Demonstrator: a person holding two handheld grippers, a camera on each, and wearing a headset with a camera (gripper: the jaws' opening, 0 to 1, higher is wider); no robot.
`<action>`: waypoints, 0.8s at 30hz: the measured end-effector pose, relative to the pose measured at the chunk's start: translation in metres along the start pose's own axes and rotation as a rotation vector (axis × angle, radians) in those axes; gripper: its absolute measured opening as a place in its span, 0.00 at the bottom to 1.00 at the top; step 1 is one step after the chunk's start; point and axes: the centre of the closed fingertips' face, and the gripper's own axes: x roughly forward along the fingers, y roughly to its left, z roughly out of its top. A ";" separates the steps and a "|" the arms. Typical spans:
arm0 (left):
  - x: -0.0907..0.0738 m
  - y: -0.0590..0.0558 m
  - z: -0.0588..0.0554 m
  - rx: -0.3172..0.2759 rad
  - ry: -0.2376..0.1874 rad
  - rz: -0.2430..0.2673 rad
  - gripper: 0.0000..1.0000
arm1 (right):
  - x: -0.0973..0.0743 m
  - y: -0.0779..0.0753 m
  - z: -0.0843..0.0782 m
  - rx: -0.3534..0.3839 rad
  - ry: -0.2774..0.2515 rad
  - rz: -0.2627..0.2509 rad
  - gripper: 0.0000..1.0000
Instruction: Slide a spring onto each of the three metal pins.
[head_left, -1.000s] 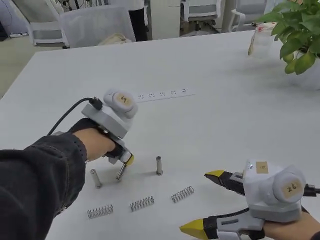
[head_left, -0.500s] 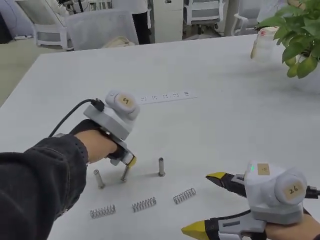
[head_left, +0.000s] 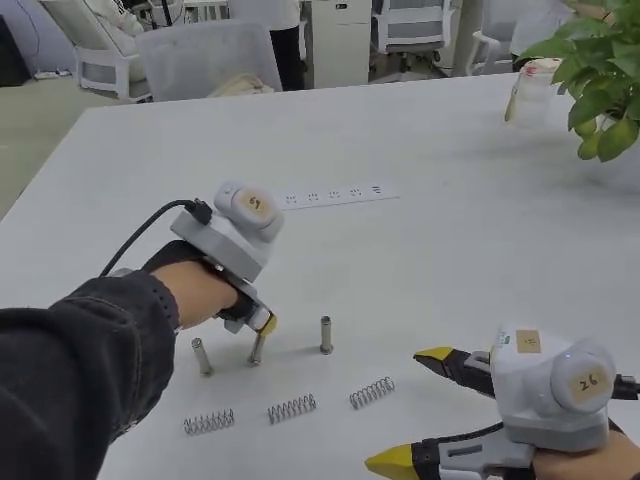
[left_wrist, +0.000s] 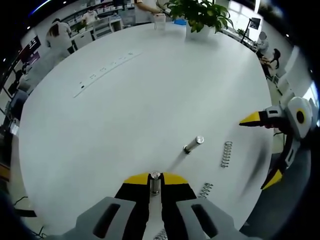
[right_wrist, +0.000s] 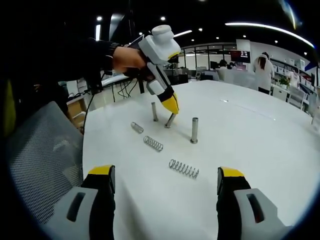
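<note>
**Clearance.** In the head view the table (head_left: 450, 230) is bare white over most of the frame. Its far edge runs across the top, with chairs (head_left: 205, 55) behind it. A power strip (head_left: 335, 195) lies flat at upper centre, well apart from the work. A plant (head_left: 600, 70) and a bottle (head_left: 530, 95) stand in the upper right corner. Open surface lies between the pins and the power strip, and across the whole right half of the frame. In the right gripper view the table's edge runs down the left of the frame, near the springs.

**Grippers.** The left gripper (head_left: 262, 325) sits left of centre, jaws narrow and clamped on the middle pin (head_left: 257, 350). The right gripper (head_left: 410, 408) sits at lower right, jaws spread wide with nothing between them.

**Hidden or cut off.**
- The bottom edge of the frame cuts off the right gripper's body.
- A dark sleeve (head_left: 70, 380) covers the lower left corner.
- The yellow tips hide the middle pin's upper end in the head view.
- Whether the middle pin's foot rests on the table cannot be told.

**Task items.** The pins are short grey metal cylinders in a row at lower centre.
- The left pin (head_left: 202, 356) and right pin (head_left: 326, 335) stand upright and bare.
- The middle pin is tilted.
- The left spring (head_left: 208, 422), middle spring (head_left: 291, 408) and right spring (head_left: 372, 392) lie on their sides in a row below the pins. They are apart from one another.
</note>
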 end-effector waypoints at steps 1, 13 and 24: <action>0.001 0.000 0.000 0.000 0.002 -0.001 0.00 | 0.000 0.000 0.000 0.001 0.000 0.001 0.83; 0.001 0.003 0.002 -0.007 -0.008 -0.004 0.00 | 0.000 0.001 0.000 0.000 0.003 0.001 0.83; -0.001 0.001 0.002 -0.012 -0.015 -0.007 0.00 | 0.000 0.002 0.000 -0.002 0.005 0.003 0.83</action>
